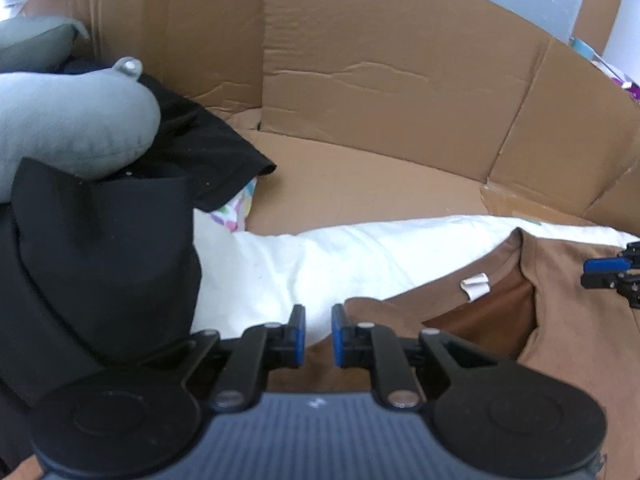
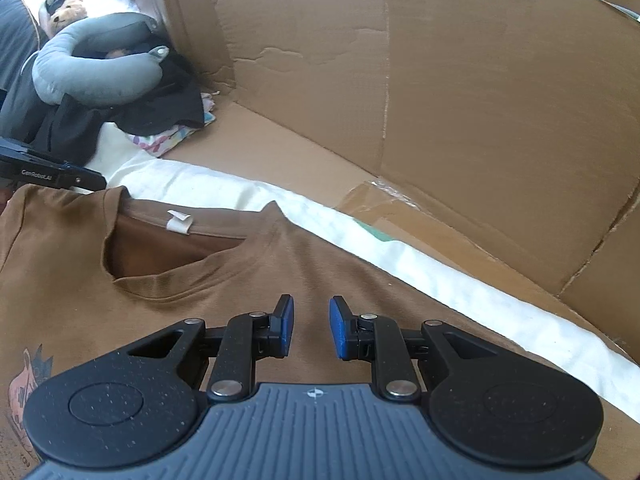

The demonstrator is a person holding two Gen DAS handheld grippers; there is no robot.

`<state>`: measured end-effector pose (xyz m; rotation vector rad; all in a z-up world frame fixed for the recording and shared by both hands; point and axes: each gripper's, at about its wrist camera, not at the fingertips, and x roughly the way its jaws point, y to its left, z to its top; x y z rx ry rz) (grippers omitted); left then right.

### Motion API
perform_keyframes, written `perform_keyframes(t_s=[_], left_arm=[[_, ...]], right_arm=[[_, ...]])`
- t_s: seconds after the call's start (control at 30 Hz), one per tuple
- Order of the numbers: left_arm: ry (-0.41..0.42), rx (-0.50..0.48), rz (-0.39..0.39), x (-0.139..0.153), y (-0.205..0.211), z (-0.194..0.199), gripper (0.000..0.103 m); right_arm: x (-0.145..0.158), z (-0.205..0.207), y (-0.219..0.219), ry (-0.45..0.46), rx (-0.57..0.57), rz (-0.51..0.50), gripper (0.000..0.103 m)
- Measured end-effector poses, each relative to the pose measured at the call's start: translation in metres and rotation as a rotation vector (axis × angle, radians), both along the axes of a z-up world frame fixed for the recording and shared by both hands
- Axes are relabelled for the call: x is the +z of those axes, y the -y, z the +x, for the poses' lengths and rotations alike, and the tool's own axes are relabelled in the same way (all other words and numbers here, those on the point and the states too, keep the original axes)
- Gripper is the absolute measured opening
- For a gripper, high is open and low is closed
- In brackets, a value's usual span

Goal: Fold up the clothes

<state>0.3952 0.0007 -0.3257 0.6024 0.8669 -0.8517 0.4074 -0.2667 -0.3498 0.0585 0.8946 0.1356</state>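
Unfolded as yet: brown T-shirt [image 2: 120, 312] flat on the white sheet [image 2: 248, 196], left tongs [image 1: 318, 334] and right tongs [image 2: 311, 326] narrowly parted, empty, flanking its collar [image 2: 180, 276], every fold left.

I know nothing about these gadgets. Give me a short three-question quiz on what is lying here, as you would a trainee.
1. True or false: the brown T-shirt lies neck opening up on the white sheet.
2. What rests on the pile of black clothes? A) grey neck pillow B) shoe C) book
3. What stands between the fingers of the right gripper?

Key
1. True; its white neck label shows inside the collar.
2. A, the grey neck pillow.
3. Nothing; the jaws stand apart above the shirt. The left gripper is the same.
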Motion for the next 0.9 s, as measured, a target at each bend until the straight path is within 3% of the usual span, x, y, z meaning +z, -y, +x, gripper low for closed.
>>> perform_keyframes(t_s=[0.27, 0.4, 0.6, 0.7, 0.83, 0.9], left_arm=[[0.014, -0.043, 0.068, -0.013, 0.009, -0.012, 0.015], [0.012, -0.061, 0.092, -0.018, 0.010, -0.016, 0.029], [0.023, -0.078, 0.115, -0.027, 0.014, -0.018, 0.033], [0.028, -0.091, 0.118, -0.030, 0.015, -0.019, 0.030], [0.047, -0.122, 0.125, -0.027, 0.017, -0.021, 0.008], [0.062, -0.136, 0.117, -0.021, 0.016, -0.021, 0.006]], right_arm=[[0.004, 0.000, 0.000, 0.015, -0.016, 0.001, 0.026], [0.004, -0.002, 0.002, 0.013, -0.017, 0.008, 0.026], [0.002, -0.002, 0.001, 0.016, -0.003, -0.009, 0.026], [0.000, 0.005, 0.000, 0.020, -0.003, -0.027, 0.026], [-0.002, 0.020, -0.002, 0.021, 0.003, -0.044, 0.026], [-0.001, 0.028, -0.004, 0.023, 0.007, -0.049, 0.027]])
